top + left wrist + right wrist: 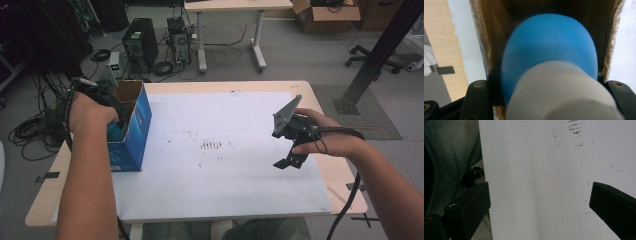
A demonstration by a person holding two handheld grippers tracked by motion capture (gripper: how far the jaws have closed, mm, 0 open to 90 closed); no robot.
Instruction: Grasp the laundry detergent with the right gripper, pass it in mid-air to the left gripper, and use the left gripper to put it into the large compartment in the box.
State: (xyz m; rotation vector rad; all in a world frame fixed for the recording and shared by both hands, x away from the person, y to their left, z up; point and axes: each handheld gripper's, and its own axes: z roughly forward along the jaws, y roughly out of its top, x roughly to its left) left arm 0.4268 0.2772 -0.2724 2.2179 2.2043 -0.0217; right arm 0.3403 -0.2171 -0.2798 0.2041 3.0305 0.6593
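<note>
A blue cardboard box (139,125) stands open-topped at the left of the white sheet (225,175). My left gripper (116,122) reaches down into it, mostly hidden by the hand. In the left gripper view the left gripper (544,82) is shut on a blue rounded bottle (549,45) with a white cap (564,95), deep between the brown inner walls of the box (484,37). My right gripper (282,148) hovers over the right part of the sheet. In its own view the right gripper (539,202) is open, with only bare white sheet (536,170) between its jaws.
The wooden table (345,185) shows past the sheet's edges. Small brown marks (211,145) dot the sheet's middle. On the floor behind lie computer towers (141,42), cables, another table (230,30) and a cardboard box (327,17). A black post (380,50) stands at the right.
</note>
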